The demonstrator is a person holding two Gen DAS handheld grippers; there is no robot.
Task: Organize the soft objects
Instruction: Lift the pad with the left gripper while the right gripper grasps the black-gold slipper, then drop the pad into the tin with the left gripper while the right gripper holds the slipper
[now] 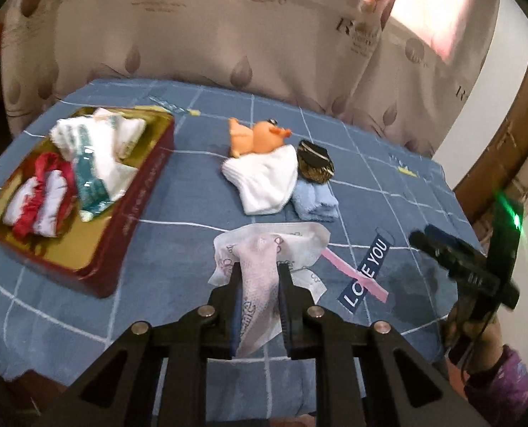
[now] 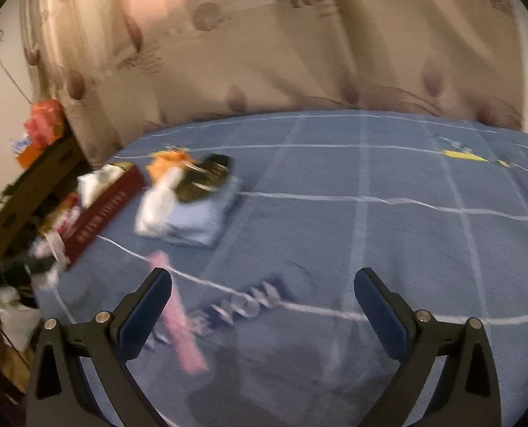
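Currently, grip: my left gripper (image 1: 258,277) pinches the printed tissue (image 1: 264,249), lifted over the bedspread's (image 1: 178,249) near edge.
Right gripper (image 2: 264,299): gaping, empty.
Risk: thin tissue may tear or slip.
Tray (image 1: 128,220): crowded at left edge; I could snag its contents.

"LOVE YOU" on blue bedsheet (image 1: 157,249)

left gripper (image 1: 258,270) jaws clamped on tissue; right gripper (image 2: 262,286) jaws wide, empty.
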